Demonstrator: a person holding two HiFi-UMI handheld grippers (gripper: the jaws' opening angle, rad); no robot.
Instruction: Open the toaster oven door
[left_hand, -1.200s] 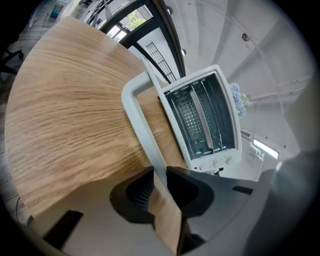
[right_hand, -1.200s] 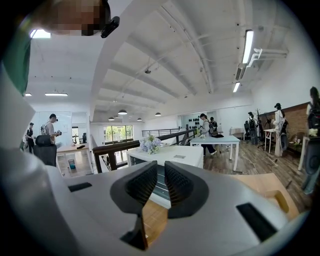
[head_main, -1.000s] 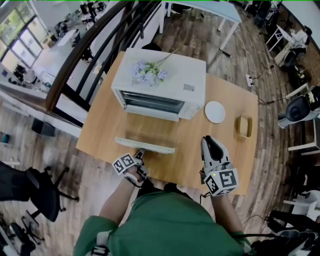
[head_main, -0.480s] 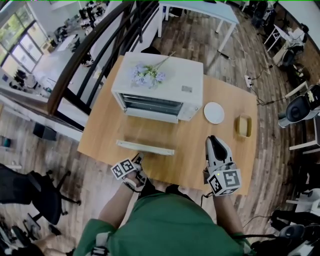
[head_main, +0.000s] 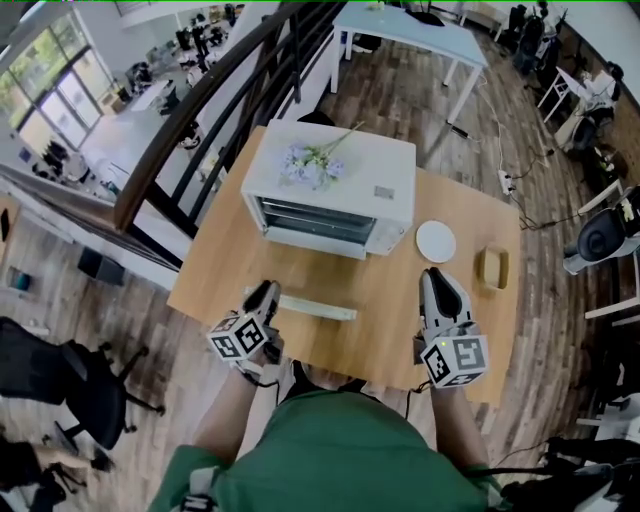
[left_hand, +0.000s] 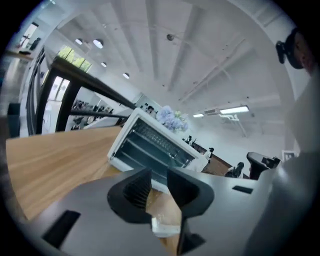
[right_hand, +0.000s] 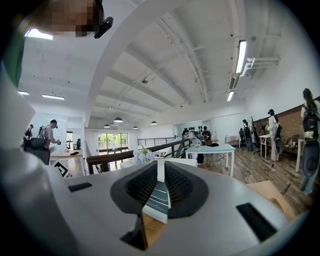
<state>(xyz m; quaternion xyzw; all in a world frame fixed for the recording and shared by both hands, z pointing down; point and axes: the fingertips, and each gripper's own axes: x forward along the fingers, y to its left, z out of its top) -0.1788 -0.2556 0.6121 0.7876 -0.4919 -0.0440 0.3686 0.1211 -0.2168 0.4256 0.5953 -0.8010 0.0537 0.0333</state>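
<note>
Wooden desk (head_main: 210, 275) carries a white oven (head_main: 370, 170) at its far edge, its door (head_main: 315, 308) lying open and flat toward the near edge. A plate (head_main: 436, 241) lies right of the oven. The left gripper (head_main: 264, 292) is beside the door's left end and the right gripper (head_main: 436, 275) is by the near edge. Both have their jaws closed on nothing.
</note>
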